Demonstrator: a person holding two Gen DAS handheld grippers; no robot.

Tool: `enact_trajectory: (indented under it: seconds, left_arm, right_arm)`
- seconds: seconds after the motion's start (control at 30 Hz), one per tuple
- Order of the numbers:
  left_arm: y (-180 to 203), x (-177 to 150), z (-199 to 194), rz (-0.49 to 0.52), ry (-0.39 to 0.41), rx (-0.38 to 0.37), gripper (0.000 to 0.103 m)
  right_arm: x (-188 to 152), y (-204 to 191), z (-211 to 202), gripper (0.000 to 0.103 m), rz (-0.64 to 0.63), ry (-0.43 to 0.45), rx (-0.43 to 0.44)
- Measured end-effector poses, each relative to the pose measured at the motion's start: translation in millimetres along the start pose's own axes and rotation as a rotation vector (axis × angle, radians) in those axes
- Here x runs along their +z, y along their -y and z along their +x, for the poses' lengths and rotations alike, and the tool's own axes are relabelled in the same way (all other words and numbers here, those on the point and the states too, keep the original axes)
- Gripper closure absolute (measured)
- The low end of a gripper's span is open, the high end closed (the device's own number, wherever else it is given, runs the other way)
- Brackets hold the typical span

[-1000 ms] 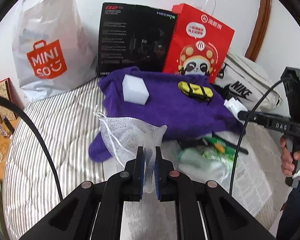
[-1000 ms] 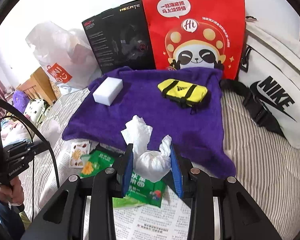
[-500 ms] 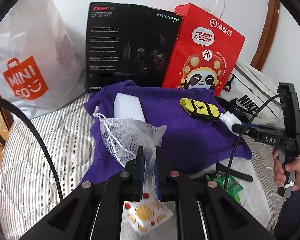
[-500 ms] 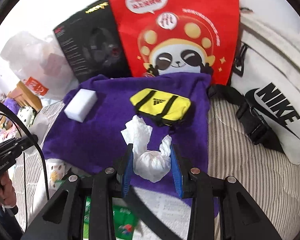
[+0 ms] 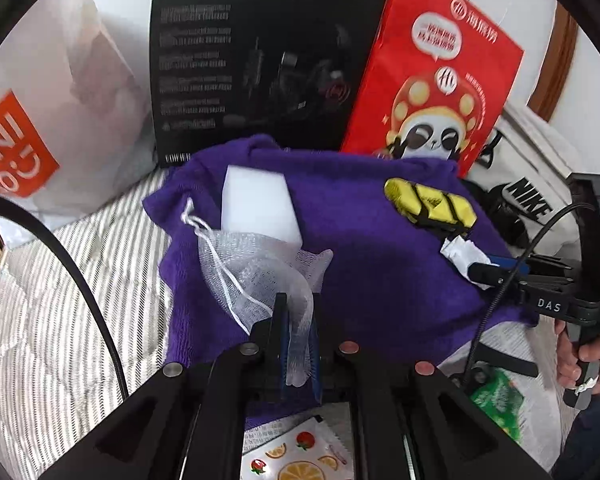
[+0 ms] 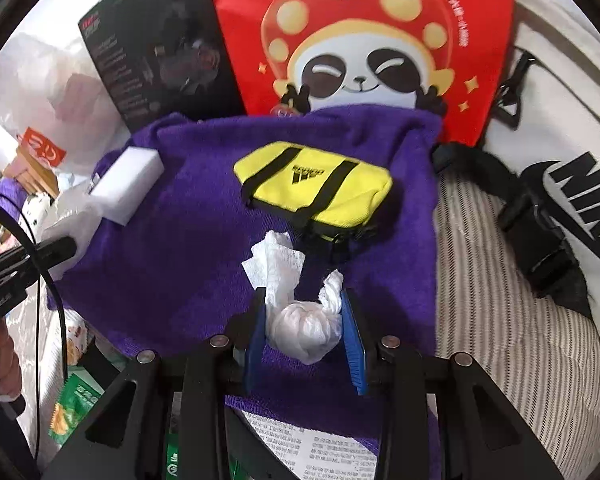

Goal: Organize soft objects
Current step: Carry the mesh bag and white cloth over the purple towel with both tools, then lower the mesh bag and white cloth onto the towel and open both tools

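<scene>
A purple towel (image 5: 380, 280) lies spread on the striped bed, also in the right wrist view (image 6: 204, 240). On it sit a white sponge block (image 5: 256, 204) (image 6: 126, 182) and a small yellow bag (image 5: 430, 204) (image 6: 316, 188). My left gripper (image 5: 298, 312) is shut on a white mesh drawstring pouch (image 5: 252, 264), held over the towel's left part just in front of the sponge. My right gripper (image 6: 304, 312) is shut on a crumpled white tissue wad (image 6: 300, 320), held over the towel just in front of the yellow bag. The right gripper also shows in the left view (image 5: 480, 268).
Behind the towel stand a white Miniso bag (image 5: 40, 120), a black headset box (image 5: 260, 64) and a red panda paper bag (image 5: 432, 80) (image 6: 360, 40). A white Nike bag (image 6: 560, 160) lies at right. Snack packets (image 5: 296, 456) and newspaper (image 6: 332, 456) lie at the near edge.
Both grippers have moved forward over the purple towel with their loads still held. The pouch now hangs near the sponge and the tissue wad is close to the yellow bag.
</scene>
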State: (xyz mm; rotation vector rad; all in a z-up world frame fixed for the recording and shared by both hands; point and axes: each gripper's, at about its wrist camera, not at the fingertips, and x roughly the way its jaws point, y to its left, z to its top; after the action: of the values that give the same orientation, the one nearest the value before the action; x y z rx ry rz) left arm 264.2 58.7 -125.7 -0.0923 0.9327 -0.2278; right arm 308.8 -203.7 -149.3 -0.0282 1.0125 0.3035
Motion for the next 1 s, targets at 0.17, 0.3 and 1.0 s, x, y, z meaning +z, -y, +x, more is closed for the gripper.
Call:
enact_trajectory:
  seconds: [0.17,0.3,1.0]
  left_arm:
    - [-9,-3,17,-0.011,-0.039,0.022,0.094]
    - [-6,-5,24,0.014,-0.042,0.049,0.091]
    - [-1,-14,-14,0.043,-0.023,-0.001,0.042]
  right_arm:
    - [-1,-1,10,0.068,0.007,-0.015,0.0]
    - [-1,1,12,0.067,0.011,-0.013,-0.002]
    - [-5,0,-19,0.023,-0.011,0.0,-0.017]
